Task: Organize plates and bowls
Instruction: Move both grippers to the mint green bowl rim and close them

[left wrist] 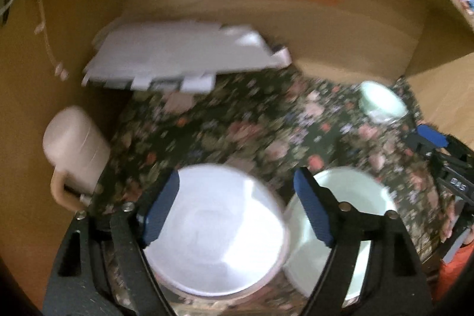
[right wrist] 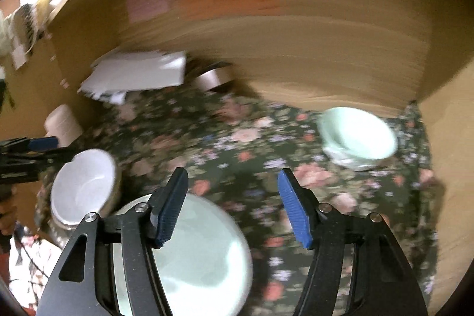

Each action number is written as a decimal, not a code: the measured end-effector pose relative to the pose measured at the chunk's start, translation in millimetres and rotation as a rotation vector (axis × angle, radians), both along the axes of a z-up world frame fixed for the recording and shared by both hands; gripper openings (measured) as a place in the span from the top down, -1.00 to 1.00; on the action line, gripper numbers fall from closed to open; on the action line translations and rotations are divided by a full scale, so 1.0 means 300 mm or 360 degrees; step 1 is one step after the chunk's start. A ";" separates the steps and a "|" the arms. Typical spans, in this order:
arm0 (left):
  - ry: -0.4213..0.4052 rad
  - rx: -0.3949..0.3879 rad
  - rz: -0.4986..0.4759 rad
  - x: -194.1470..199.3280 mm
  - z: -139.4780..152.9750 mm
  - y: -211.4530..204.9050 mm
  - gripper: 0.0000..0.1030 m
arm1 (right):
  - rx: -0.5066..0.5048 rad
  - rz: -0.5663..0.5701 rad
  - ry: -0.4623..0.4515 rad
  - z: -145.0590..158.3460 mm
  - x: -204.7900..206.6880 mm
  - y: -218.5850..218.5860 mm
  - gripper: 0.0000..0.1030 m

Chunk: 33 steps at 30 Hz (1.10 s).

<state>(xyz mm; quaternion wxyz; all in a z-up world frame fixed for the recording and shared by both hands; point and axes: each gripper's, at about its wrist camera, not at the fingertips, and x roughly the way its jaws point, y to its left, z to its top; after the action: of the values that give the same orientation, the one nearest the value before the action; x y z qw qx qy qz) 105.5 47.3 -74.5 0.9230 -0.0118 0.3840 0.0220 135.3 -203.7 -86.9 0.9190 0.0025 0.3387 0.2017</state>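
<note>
Bowls and plates sit on a dark floral tablecloth (right wrist: 237,138) inside a tan wooden alcove; both frames motion-blurred.

Left wrist view: round white plate (left wrist: 216,230) near, lying below and between the left gripper (left wrist: 237,209) fingers, pads apart, nothing touching them. Pale green bowl (left wrist: 337,230) just right of the plate, rims touching or overlapping, can't tell which; the right finger crosses over its near-left side. Only this view shows the pinkish mug with handle (left wrist: 74,150) clearly, at the cloth's left edge. Right gripper's blue pad (left wrist: 432,135) pokes in at far right.

Right wrist view: right gripper (right wrist: 234,206) jaws apart, empty, bare cloth between them. Pale green bowl (right wrist: 192,256) under the left finger, near left. White plate (right wrist: 83,188) further left; it appears to sit atop a stack, blurry. Only this view shows a round metallic tin (right wrist: 211,79) far back, beside the stack of white papers (right wrist: 136,73).

Small mint-green bowl (right wrist: 358,138) far right, well apart from both grippers, in both views. Every bowl looks empty.
</note>
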 end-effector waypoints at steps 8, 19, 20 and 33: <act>-0.0179 0.0049 -0.0160 0.082 0.069 -0.170 -0.68 | 0.0010 -0.0238 0.0019 -0.002 0.113 -0.177 -0.16; -0.0124 0.0058 -0.0363 0.299 0.031 -0.387 -0.68 | 0.0045 -0.0453 0.0168 -0.094 0.318 -0.353 -0.16; -0.0112 0.0068 -0.0371 0.321 0.023 -0.404 -0.68 | 0.0052 -0.0467 0.0186 -0.106 0.336 -0.365 -0.16; 0.0092 0.0117 -0.0462 0.571 -0.089 -0.539 -0.68 | -0.0003 -0.0555 0.0419 -0.266 0.549 -0.435 0.09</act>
<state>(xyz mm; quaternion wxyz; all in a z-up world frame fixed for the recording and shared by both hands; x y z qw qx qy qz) 276.9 -114.3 -101.2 0.9049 0.0782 0.4070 -0.0974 300.1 -334.2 -166.7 0.8878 0.0865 0.4505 0.0372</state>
